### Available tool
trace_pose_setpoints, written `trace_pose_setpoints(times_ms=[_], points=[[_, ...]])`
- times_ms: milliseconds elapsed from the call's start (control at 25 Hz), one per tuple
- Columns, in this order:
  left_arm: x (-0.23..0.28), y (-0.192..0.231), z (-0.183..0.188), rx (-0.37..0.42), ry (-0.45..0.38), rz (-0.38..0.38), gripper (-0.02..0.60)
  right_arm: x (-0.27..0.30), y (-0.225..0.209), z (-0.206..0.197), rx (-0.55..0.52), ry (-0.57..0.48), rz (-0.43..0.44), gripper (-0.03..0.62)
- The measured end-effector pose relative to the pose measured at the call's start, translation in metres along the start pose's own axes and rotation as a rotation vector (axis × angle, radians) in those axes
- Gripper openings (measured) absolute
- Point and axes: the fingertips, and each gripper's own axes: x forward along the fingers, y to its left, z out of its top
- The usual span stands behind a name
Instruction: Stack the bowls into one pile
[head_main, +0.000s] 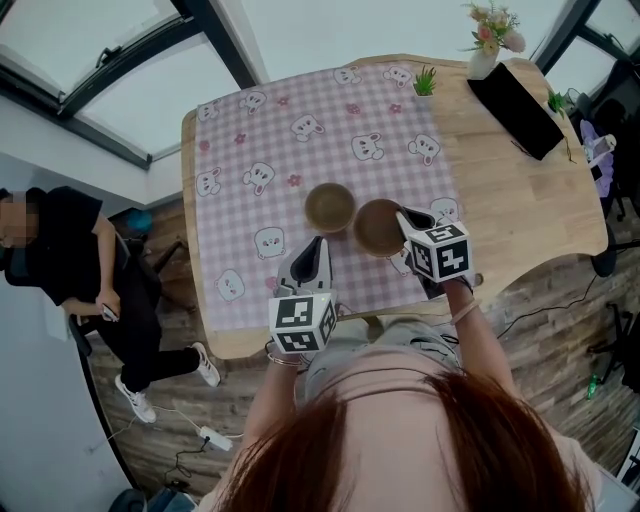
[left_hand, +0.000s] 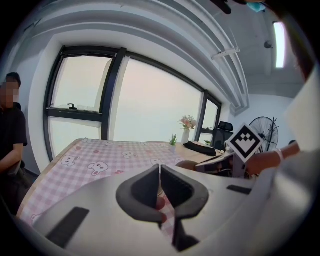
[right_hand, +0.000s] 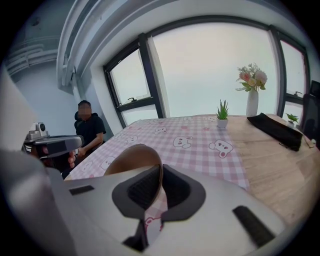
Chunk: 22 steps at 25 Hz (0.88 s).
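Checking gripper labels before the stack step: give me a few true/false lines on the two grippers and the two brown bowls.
1. The right gripper is shut on the rim of the right-hand round brown bowl. True.
2. The left gripper holds the left-hand round brown bowl. False: its jaws are together on nothing, and that bowl stands on the cloth ahead of it.
3. The bowls are already in one pile. False: they are side by side, not nested, on the pink checked cloth.
4. A white vase of flowers stands on the wooden table, off the cloth. True.
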Motion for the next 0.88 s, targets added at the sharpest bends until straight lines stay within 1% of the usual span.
trace_pose_setpoints(times_ms=[480,880], points=[[-0.001,0.015,0.003,0.019,0.014,-0.041,0.015,0.009,0.021,0.023,-0.005,-0.027,-0.002,0.015],[-0.005,0.032,-0.001,0.020,0.024,-0.044,0.015,0.027,0.040,0.039,-0.022,-0.041,0.014,0.015]])
